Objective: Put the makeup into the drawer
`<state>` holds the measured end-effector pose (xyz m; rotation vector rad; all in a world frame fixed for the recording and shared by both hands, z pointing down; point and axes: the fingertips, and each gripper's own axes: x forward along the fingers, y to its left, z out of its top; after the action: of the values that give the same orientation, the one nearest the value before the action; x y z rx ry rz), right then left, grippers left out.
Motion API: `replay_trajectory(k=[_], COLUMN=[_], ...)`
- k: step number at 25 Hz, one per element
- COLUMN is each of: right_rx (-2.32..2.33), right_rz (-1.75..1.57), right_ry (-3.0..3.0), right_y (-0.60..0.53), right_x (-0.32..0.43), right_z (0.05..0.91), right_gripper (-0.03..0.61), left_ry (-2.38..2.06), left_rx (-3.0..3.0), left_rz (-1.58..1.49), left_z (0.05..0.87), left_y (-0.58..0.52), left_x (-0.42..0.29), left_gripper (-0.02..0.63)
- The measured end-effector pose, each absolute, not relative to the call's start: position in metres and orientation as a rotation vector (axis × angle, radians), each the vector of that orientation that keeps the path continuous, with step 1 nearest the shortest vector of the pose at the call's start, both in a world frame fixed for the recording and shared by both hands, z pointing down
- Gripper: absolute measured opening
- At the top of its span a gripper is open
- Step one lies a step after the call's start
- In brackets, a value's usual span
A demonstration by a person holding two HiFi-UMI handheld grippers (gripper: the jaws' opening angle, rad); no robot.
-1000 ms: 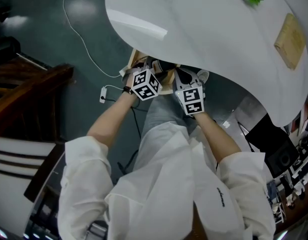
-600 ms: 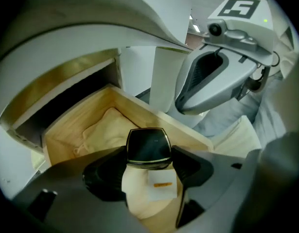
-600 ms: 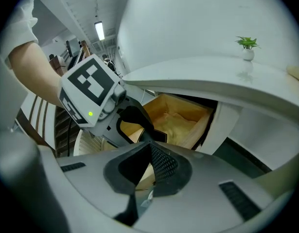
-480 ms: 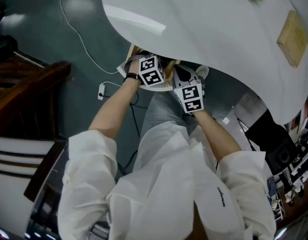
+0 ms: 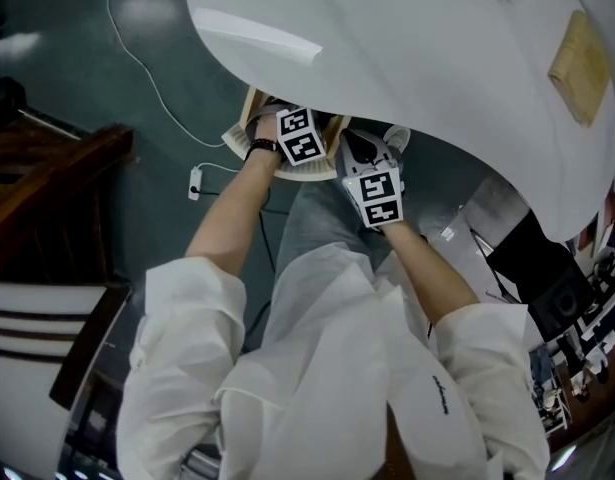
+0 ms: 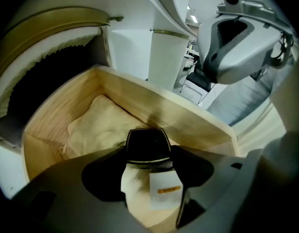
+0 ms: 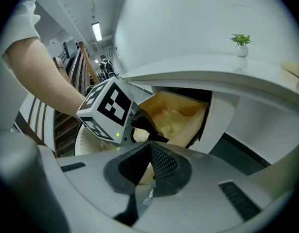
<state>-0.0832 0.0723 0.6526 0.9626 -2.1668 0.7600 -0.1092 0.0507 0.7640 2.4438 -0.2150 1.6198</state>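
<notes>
Dark teal floor [image 5: 67,78] shows beneath a curved white desk [image 5: 417,58]. An open drawer of pale wood [image 6: 178,110] juts out from under the desk's near edge, and a crumpled cream cloth [image 6: 98,125] lies on its bottom. The left tool [image 6: 149,154] points steeply down into the drawer. Its jaws pinch a cream makeup bottle with a black cap and a white label [image 6: 139,188], held over the drawer's near part, just short of the cloth. I cannot tell whether the bottle touches the bottom. The right tool [image 7: 149,147] sits just beside the left one, outside the drawer's front, its jaws pressed together at the tips. A small green plant [image 7: 241,39] stands at the desk's far side.
</notes>
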Motion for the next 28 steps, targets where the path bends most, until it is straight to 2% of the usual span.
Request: replay_trajectory(k=[12, 17, 21, 28], right_rx=[0.967, 0.981, 1.002, 1.185], right_rz=[0.748, 0.740, 0.704, 0.610], right_ry=[-2.196, -2.247, -2.312, -2.368], right_y=[0.076, 0.077, 0.075, 0.056], right_x=[-0.077, -0.070, -0.061, -0.015], right_z=[0.633, 0.600, 0.561, 0.479], right_gripper=[0.017, 0.017, 0.017, 0.017], left_ry=[-0.156, 0.081, 0.094, -0.448], left_rx=[2.581, 2.803, 2.923, 2.837], left_rz=[1.568, 1.580, 1.440, 0.888], left_z=[0.735, 0.690, 0.633, 0.502], left_y=[0.054, 0.084, 0.109, 0.092], left_x=[-0.102, -0.091, -0.078, -0.031], left_gripper=[0.292, 0.085, 0.037, 0.025])
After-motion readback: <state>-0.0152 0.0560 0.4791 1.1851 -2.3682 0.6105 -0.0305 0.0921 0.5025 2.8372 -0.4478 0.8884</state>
